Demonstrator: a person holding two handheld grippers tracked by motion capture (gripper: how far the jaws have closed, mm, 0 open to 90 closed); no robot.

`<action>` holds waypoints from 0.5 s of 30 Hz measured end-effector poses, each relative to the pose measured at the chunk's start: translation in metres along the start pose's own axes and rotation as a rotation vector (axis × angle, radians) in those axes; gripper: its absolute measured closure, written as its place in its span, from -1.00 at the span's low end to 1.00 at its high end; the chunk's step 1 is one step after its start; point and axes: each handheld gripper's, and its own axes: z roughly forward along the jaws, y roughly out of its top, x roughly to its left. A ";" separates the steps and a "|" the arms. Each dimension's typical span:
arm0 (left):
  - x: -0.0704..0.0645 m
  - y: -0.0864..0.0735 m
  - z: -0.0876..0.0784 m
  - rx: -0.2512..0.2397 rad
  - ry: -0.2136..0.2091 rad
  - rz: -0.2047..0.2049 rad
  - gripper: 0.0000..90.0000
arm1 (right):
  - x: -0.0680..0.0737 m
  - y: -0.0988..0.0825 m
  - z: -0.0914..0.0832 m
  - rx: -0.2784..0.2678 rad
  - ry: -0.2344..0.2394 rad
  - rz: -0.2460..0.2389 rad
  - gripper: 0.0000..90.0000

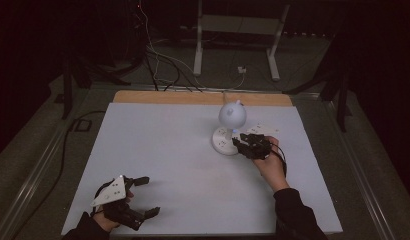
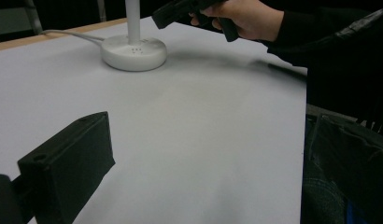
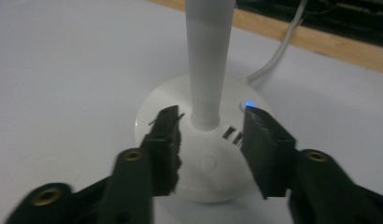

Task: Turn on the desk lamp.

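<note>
The right gripper (image 3: 210,135) is hanging low over the round white base (image 3: 157,105) of a lamp, its two black jaws standing apart on either side of the white stem (image 3: 209,51) without touching it. A small blue light (image 3: 249,103) is glowing on the base by one jaw tip. A white cord (image 3: 279,49) is running off toward the desk's wooden far edge (image 3: 320,44).

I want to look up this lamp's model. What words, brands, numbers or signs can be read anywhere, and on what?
No readable text anywhere.
Lamp base: faint marks near its two slots, too blurred to read; a small blue light, no lettering.
White card behind the right gripper: faint marks, too small to read.
</note>
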 end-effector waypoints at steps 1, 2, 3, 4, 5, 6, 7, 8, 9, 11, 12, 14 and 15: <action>0.000 0.000 0.000 -0.001 -0.001 -0.001 -0.99 | 0.000 0.000 0.000 0.002 0.002 0.003 0.42; 0.000 0.000 0.000 0.002 0.000 0.001 -0.99 | 0.000 -0.001 0.000 0.003 -0.003 0.001 0.46; 0.000 0.000 0.000 0.002 0.000 0.001 -0.99 | 0.000 -0.001 0.000 0.003 -0.003 0.001 0.46; 0.000 0.000 0.000 0.002 -0.001 0.001 -0.99 | 0.000 -0.001 0.000 -0.001 -0.011 -0.001 0.51; 0.000 0.000 0.000 0.002 -0.002 0.001 -0.99 | 0.000 -0.001 0.000 -0.003 -0.020 -0.003 0.61; 0.000 0.000 0.000 0.001 -0.001 0.001 -0.99 | 0.001 -0.001 0.001 0.001 -0.024 -0.002 0.68; 0.000 0.000 0.000 -0.001 -0.002 -0.001 -0.99 | 0.001 -0.001 0.001 0.005 -0.025 0.002 0.74; 0.000 0.000 0.000 -0.001 -0.002 -0.001 -0.99 | 0.001 -0.001 0.001 0.005 -0.025 0.002 0.74; 0.000 0.000 0.000 -0.001 -0.002 -0.001 -0.99 | 0.001 -0.002 0.002 0.007 -0.028 0.001 0.79; 0.000 0.000 0.000 -0.001 -0.003 -0.002 -0.99 | 0.001 -0.002 0.003 0.015 -0.036 0.004 0.92; 0.000 0.000 0.000 0.000 -0.002 -0.002 -0.99 | 0.001 -0.002 0.003 0.015 -0.036 0.004 0.92; 0.000 0.000 0.000 -0.001 -0.003 -0.002 -0.99 | 0.001 -0.003 0.005 0.027 -0.043 0.004 1.00; 0.000 0.000 0.000 0.001 -0.002 -0.001 -0.99 | 0.001 -0.003 0.006 0.027 -0.046 0.005 1.00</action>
